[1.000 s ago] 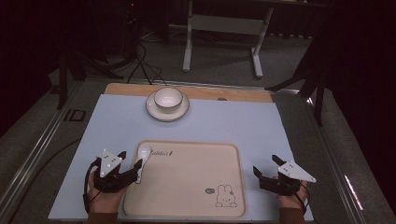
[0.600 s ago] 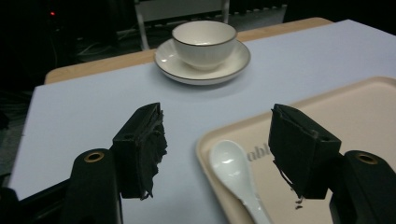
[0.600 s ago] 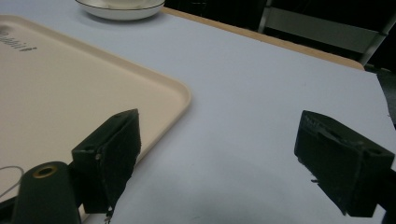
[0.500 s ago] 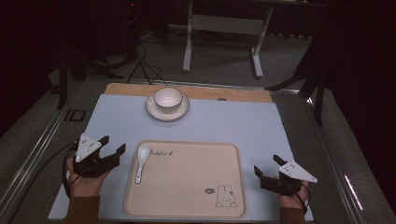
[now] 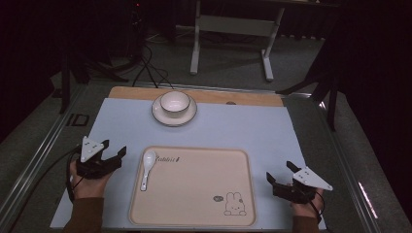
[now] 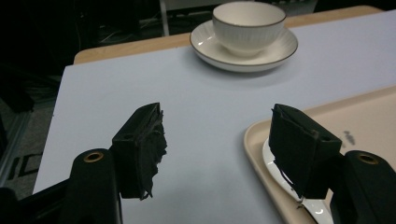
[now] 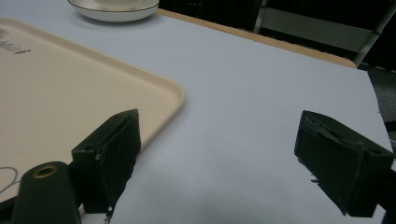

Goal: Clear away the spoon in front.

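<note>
white spoon point(image 5: 147, 167) lying in the left end of the tan tray point(image 5: 194, 221), bowl end away from the person, likely set there to be easy to grab. left gripper point(image 5: 112, 156) just beside the tray, jaws apart, holding nothing. right gripper point(image 5: 281, 174) past the tray's other side, jaws wide apart too. cup point(image 5: 175, 103) sitting on its saucer point(image 5: 161, 116), far back.

"ID" on table frame point(image 5: 80, 120)
</note>
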`<state>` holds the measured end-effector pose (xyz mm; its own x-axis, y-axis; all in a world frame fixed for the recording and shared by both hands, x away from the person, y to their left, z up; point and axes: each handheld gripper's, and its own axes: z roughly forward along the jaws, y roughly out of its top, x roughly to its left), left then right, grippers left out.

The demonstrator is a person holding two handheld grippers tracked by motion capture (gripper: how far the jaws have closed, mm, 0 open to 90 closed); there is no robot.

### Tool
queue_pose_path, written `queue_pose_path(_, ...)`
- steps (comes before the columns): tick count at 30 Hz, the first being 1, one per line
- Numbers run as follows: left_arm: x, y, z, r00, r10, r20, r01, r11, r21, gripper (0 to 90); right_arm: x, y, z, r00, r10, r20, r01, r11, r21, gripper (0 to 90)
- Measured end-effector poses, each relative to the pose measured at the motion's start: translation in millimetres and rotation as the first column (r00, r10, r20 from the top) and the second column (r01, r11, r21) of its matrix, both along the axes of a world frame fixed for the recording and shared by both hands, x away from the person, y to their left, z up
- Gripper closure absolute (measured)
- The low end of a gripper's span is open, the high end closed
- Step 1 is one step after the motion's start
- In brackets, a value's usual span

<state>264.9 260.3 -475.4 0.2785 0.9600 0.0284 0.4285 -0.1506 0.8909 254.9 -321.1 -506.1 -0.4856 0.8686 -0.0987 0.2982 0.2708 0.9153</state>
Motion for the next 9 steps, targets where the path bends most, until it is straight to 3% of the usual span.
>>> queue_pose_path(9,5.0,3.8,-18.8,0.9990,0.028,-0.034,-0.028,0.9996,0.000,34.9,1.0,-2.4,-1.2,1.0000,-0.004,-0.006,0.004,1.0000,0.002,14.2)
